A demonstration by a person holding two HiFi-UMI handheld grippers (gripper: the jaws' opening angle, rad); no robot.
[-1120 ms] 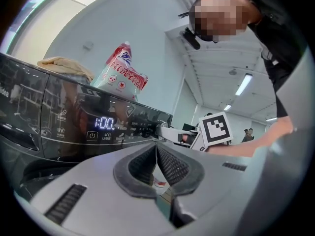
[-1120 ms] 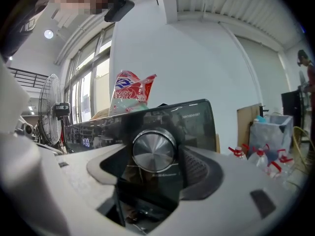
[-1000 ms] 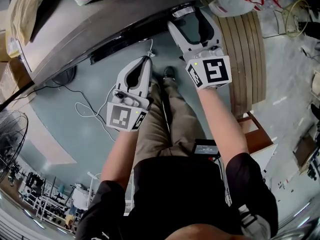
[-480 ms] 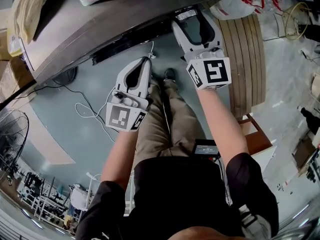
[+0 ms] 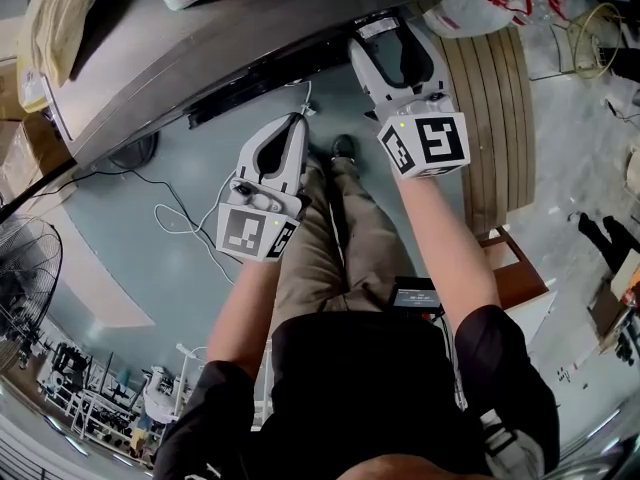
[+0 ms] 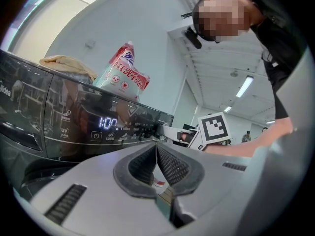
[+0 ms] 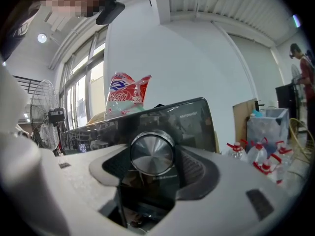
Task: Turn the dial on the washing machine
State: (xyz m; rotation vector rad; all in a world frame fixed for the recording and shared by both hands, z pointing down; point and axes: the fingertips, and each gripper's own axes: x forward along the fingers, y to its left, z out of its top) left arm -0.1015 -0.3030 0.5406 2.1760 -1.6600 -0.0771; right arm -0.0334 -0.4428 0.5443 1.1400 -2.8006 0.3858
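Right gripper view: looks straight at the dial (image 7: 152, 153). Round, shiny metal, smooth, with its flat face turned this way. Sits dead ahead, right between the jaws of the right gripper (image 7: 153, 160). Have just been closing in, and now seem to squeeze the dial, with one bumpy grey pad (image 7: 197, 168) on each side. Sticks out of the dark, glossy front of the washing machine (image 7: 189, 119), pointing back along the gripper. Probably needs only a roll of the wrist now, around that same line into the machine.

Left gripper view: shows the left gripper (image 6: 156, 146) closed tight, tips together, with nothing in between. Hangs in front of the same black front, near the glowing numbers (image 6: 107, 122), well off to the side of the dial. Also catches a crinkly red and white bag (image 6: 125, 75) and a soft tan cloth (image 6: 66, 63) up on top.

Head view: looks down on both arms. Right gripper reaching further in, tips up at the machine's front edge. Left gripper lower and apart from it. No sight of the dial from up here, tucked under that edge. Looks like a job for the right hand.
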